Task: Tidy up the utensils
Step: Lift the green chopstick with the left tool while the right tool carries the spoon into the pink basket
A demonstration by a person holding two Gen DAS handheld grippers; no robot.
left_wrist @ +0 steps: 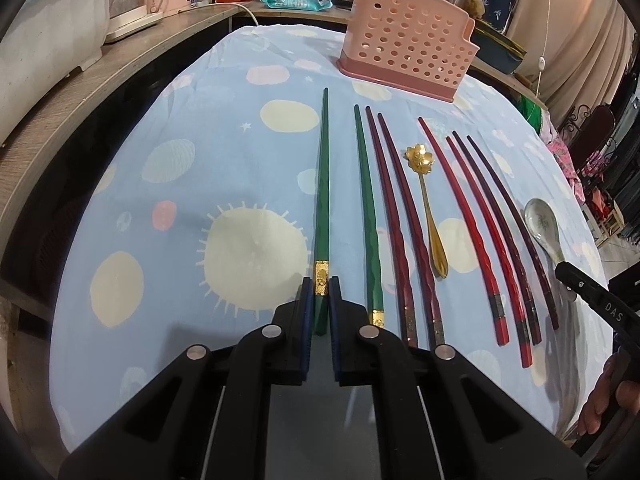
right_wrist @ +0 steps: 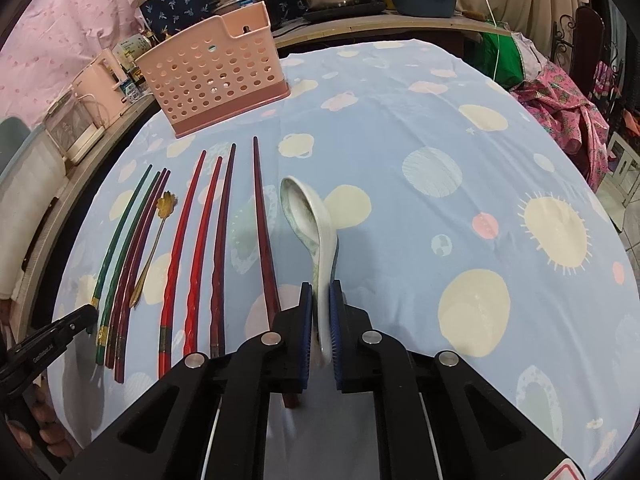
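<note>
While clamped, chopstick (left_wrist: 321, 216) extends beyond left hand-held gripper (left_wrist: 321, 300).

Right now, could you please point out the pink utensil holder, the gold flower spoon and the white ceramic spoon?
pink utensil holder (left_wrist: 404, 46): left wrist view, on its perforated front wall.
gold flower spoon (left_wrist: 419, 158): left wrist view, on its flower-shaped bowl.
white ceramic spoon (right_wrist: 298, 204): right wrist view, inside its bowl.
</note>
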